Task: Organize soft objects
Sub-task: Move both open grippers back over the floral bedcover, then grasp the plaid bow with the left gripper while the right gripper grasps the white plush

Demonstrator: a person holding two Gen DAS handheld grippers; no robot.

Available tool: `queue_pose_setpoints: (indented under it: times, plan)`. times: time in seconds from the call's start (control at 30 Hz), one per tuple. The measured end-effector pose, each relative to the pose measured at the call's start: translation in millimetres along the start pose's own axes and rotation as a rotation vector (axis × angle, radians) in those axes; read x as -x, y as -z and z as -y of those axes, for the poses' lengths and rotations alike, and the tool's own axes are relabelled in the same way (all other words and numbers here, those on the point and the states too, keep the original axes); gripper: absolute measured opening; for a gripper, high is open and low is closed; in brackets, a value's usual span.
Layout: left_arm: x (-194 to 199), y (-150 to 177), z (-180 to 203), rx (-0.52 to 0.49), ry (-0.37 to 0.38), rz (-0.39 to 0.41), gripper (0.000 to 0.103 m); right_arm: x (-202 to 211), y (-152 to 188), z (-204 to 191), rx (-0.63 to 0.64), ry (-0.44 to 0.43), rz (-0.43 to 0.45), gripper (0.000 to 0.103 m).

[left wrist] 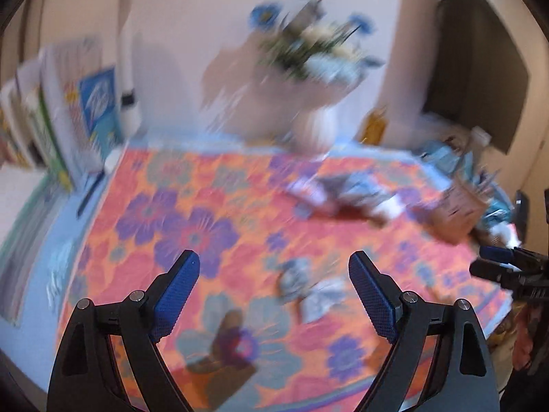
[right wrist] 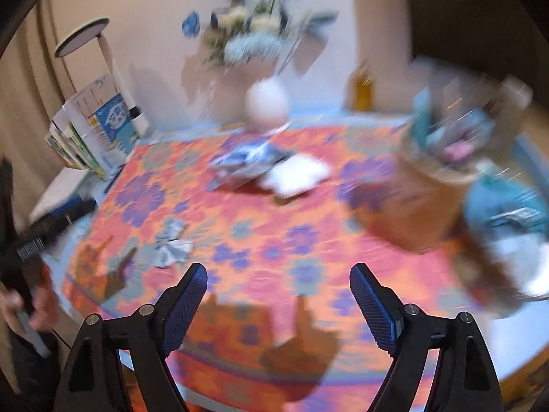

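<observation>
Both views are motion-blurred. A small grey-white crumpled cloth [left wrist: 310,286] lies on the floral tablecloth [left wrist: 206,213] just ahead of my open, empty left gripper [left wrist: 272,267]; it also shows in the right wrist view [right wrist: 171,243], left of my open, empty right gripper [right wrist: 278,276]. A pile of blue-grey and white soft items [left wrist: 346,195] lies further back, also seen in the right wrist view [right wrist: 271,168]. A brown cardboard box [right wrist: 418,202] holding soft items stands at the right.
A white vase with flowers [right wrist: 267,103] and an amber bottle [right wrist: 363,92] stand at the table's back edge. Books and papers [left wrist: 79,110] and a lamp [right wrist: 85,37] stand at the left. Blue and white items [right wrist: 507,213] lie beside the box.
</observation>
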State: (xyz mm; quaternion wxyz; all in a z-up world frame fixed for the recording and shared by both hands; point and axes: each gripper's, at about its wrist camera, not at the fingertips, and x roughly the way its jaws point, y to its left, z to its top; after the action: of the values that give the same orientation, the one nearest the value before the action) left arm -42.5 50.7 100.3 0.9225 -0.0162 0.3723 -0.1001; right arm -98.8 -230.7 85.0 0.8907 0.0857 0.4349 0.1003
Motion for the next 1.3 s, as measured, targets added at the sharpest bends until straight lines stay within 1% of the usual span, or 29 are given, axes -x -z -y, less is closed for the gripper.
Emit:
queue_pose_setpoints:
  times: [0.03,0.07,0.13,0.2,0.27,0.3,0.33,0.37,0.4,0.47,0.5,0.53,0.57,0.63,0.73,0.83,1.03,1.1,1.17,1.2,1.23,1.3]
  plan:
    - [-13,9,-7,0.011,-0.007,-0.035,0.088,-22,-3,1,-0.044,-0.054,-0.030,0.084]
    - [-21,13,-12,0.016,-0.007,-0.054,0.088,-37,-4,2,-0.074,-0.085,-0.048,0.084]
    - [-45,26,-18,0.026,-0.001,-0.100,0.088,-65,-5,3,-0.120,-0.093,-0.079,0.084]
    - [-60,33,-21,0.030,0.000,-0.120,0.088,-87,-6,5,-0.142,-0.060,-0.078,0.084]
    - [-72,38,-25,0.036,-0.003,-0.132,0.088,-101,-6,4,-0.120,-0.003,-0.038,0.084]
    - [-78,41,-26,0.040,-0.002,-0.140,0.088,-104,-6,3,-0.100,0.033,-0.018,0.084]
    - [-82,42,-26,0.042,0.002,-0.154,0.088,-109,-5,1,-0.063,0.091,0.002,0.084]
    - [-85,44,-26,0.036,0.001,-0.170,0.088,-114,-4,1,-0.049,0.115,-0.005,0.084]
    - [-85,44,-24,0.022,-0.007,-0.162,0.089,-118,-3,2,-0.047,0.119,-0.029,0.085]
    - [-88,46,-17,-0.011,-0.010,-0.177,0.098,-119,-5,-3,-0.020,0.134,-0.021,0.091]
    - [-89,46,-14,-0.031,-0.016,-0.185,0.100,-122,-5,-5,-0.016,0.147,-0.031,0.095]
    - [-90,47,-12,-0.045,-0.020,-0.191,0.102,-123,-4,-4,-0.014,0.162,-0.042,0.095]
    - [-91,48,-9,-0.064,-0.035,-0.197,0.102,-123,-4,-6,-0.003,0.182,-0.048,0.096]
    - [-93,49,-4,-0.094,-0.066,-0.205,0.102,-129,-4,-10,0.024,0.210,-0.069,0.103]
    - [-93,49,-5,-0.090,-0.064,-0.202,0.102,-135,-4,-15,0.057,0.242,-0.086,0.103]
    - [-93,49,-6,-0.090,-0.062,-0.201,0.102,-134,-4,-13,0.046,0.229,-0.084,0.103]
    - [-90,48,-8,-0.077,-0.046,-0.199,0.102,-134,-4,-15,0.047,0.231,-0.087,0.103]
    - [-88,47,-11,-0.057,-0.016,-0.197,0.102,-134,-5,-15,0.047,0.229,-0.089,0.103]
    - [-80,43,-17,-0.007,0.034,-0.190,0.102,-134,-6,-14,0.044,0.220,-0.101,0.103]
    - [-75,41,-19,0.021,0.070,-0.178,0.102,-133,-7,-14,0.037,0.220,-0.111,0.103]
    - [-66,37,-22,0.067,0.150,-0.153,0.102,-131,-9,-11,0.004,0.211,-0.131,0.103]
    - [-58,31,-22,0.112,0.219,-0.123,0.102,-123,-15,-2,-0.089,0.148,-0.134,0.103]
